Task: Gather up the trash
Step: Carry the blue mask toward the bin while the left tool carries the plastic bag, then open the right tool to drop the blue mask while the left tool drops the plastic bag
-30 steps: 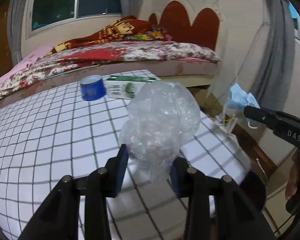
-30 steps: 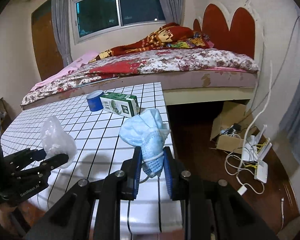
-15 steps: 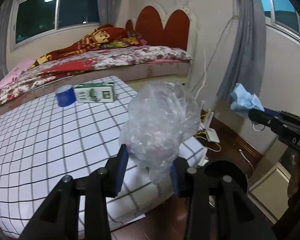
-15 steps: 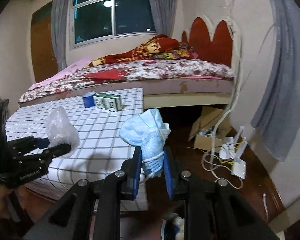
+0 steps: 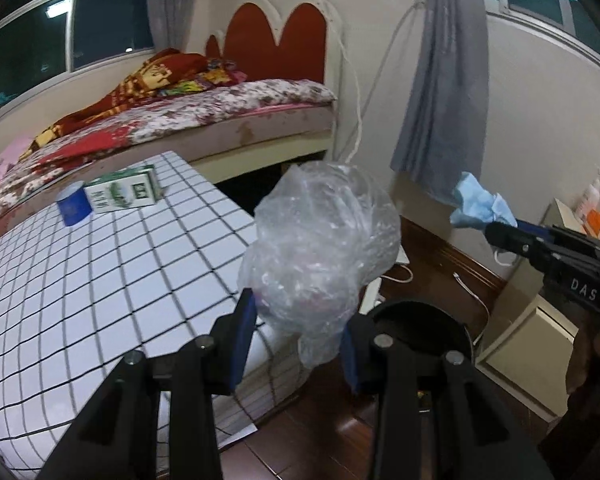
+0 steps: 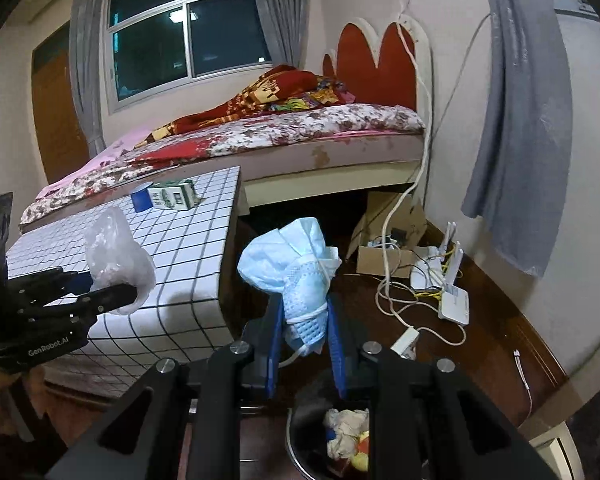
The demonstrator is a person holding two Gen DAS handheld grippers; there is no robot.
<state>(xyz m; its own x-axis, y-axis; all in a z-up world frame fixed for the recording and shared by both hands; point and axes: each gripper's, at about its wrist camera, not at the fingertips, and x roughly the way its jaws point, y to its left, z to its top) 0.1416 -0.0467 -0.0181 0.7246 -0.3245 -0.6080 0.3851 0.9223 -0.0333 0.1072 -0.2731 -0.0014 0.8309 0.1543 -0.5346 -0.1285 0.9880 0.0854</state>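
now both grippers carry trash off table toward bin [image 6: 300, 432]: left gripper [image 5: 298, 330] clamps plastic bag [image 5: 320, 248], right gripper [image 6: 303, 334] pinches face mask [image 6: 296, 272] (almost above opening).

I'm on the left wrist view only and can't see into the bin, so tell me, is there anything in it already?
Observer: Yes. In the right wrist view the bin holds crumpled trash.
Operator: Is the mask over it?
Observer: The right gripper holds the mask just above the bin's rim.
Operator: What's near the bin on the floor?
Observer: A white power strip with a cable, then a router and an open cardboard box.
Operator: And my bag?
Observer: The left gripper holds the bag beside the table.
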